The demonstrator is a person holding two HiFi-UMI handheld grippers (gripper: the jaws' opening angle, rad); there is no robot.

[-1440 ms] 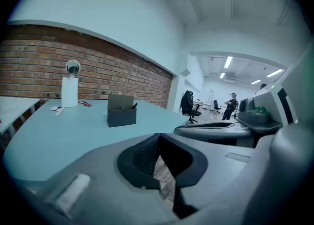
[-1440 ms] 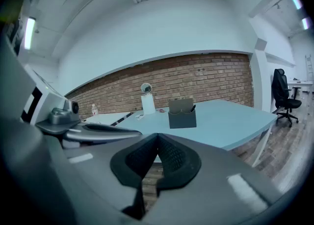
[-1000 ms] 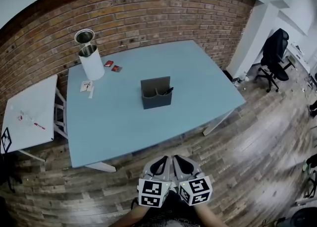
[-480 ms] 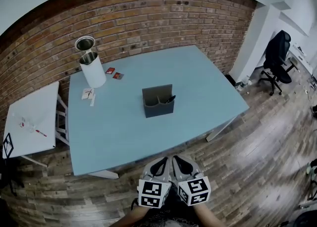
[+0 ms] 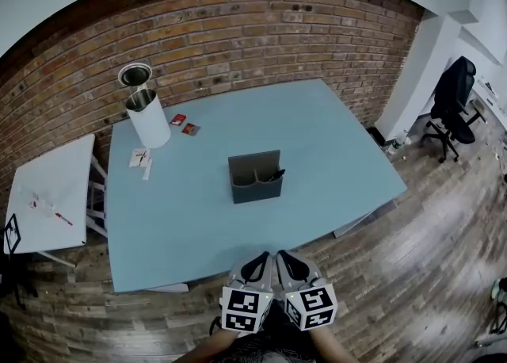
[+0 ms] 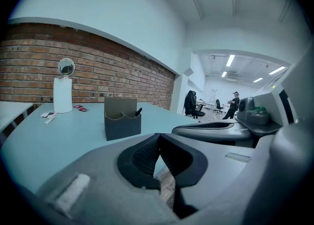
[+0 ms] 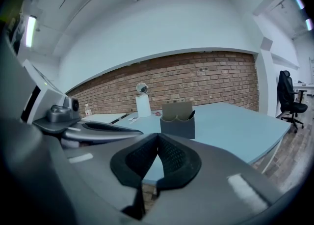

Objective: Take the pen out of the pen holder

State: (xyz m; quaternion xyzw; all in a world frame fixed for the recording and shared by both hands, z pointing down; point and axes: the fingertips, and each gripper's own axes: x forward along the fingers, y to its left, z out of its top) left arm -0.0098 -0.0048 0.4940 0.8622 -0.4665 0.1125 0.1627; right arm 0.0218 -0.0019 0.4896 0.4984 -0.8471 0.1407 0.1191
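The pen (image 5: 276, 173), likely light, stiff and slick, pokes from the pen holder (image 5: 255, 185); pinch its exposed top; left gripper (image 5: 255, 263) and right gripper (image 5: 287, 261), well short of the holder, are clenched empty.

Only the upper tip of the dark pen (image 5: 276, 172) is exposed above the rim of the dark grey box-shaped pen holder (image 5: 255, 187); the shaft is concealed inside. Two small red flat items (image 5: 177, 120) on the light blue surface (image 5: 317, 139) are too small to be identified. The person's forearms (image 5: 207, 348) are cut off by the lower edge of the head view.
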